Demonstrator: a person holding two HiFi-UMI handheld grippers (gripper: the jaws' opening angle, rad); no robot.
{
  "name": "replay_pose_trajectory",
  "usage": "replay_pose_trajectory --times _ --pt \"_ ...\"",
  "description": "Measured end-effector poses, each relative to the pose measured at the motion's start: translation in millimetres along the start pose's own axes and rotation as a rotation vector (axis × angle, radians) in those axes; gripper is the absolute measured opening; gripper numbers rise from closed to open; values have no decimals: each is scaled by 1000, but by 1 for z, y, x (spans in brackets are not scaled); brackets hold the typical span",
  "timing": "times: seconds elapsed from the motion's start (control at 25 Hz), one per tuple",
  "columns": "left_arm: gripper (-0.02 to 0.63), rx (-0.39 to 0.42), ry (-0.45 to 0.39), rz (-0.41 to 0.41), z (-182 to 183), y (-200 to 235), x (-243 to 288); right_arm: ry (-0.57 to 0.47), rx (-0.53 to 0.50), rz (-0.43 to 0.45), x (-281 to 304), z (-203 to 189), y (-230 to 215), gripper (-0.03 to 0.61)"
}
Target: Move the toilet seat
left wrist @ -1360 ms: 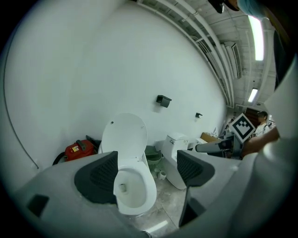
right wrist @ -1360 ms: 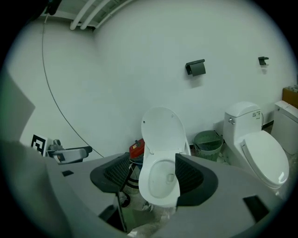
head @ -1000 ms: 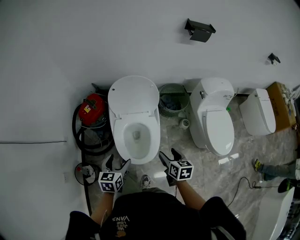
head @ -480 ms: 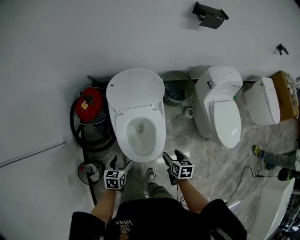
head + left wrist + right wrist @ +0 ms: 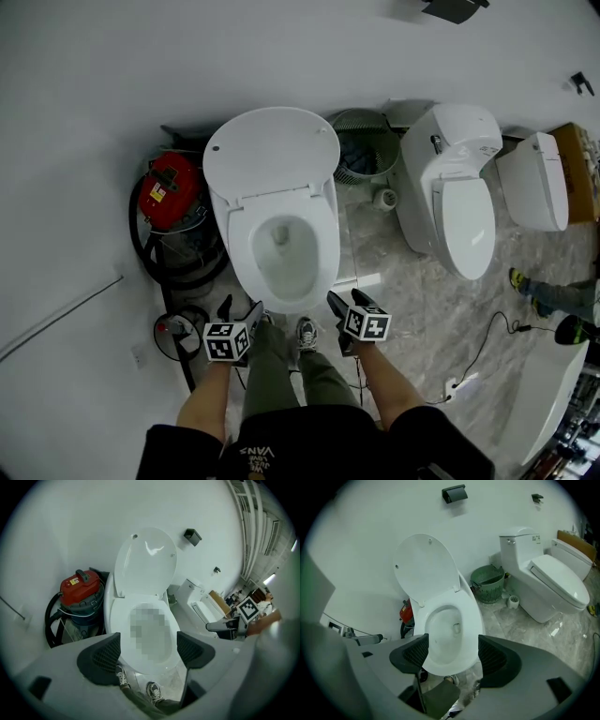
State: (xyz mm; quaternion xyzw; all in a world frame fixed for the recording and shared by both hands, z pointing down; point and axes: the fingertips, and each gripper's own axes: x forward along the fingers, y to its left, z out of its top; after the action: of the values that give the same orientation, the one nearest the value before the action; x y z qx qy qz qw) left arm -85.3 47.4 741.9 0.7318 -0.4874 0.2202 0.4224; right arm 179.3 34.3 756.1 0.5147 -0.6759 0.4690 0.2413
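Head view: I stand at the front of the toilet bowl (image 5: 284, 253), both tongs held near its front edge; left gripper (image 5: 240, 307) sits just left of the bowl's nose, right gripper (image 5: 347, 302) just right of it, neither touching porcelain; toilet seat (image 5: 272, 155) is up, its oval face raised at the back of the bowl and leaning toward the wall; whether a separate ring lies on the rim I cannot tell; left gripper view: jaws spread wide, nothing gripped, only the bowl's front and my shoes (image 5: 152, 692) seen through the gap; right gripper view: jaws opening, already well apart, nothing pressed between the pads, bowl front showing beyond them; red vacuum cleaner (image 5: 169, 192) stands just left of the bowl with its black hose (image 5: 164, 272) looped on the floor; green wastebasket (image 5: 361, 145) stands between this toilet and a second toilet (image 5: 459, 202), lid shut, off to my right.
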Motion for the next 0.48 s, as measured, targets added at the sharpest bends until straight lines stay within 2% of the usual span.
replay_pose_trajectory --times 0.48 --pt "385 -154 74 24 -49 46 60 97 163 -47 77 -46 -35 333"
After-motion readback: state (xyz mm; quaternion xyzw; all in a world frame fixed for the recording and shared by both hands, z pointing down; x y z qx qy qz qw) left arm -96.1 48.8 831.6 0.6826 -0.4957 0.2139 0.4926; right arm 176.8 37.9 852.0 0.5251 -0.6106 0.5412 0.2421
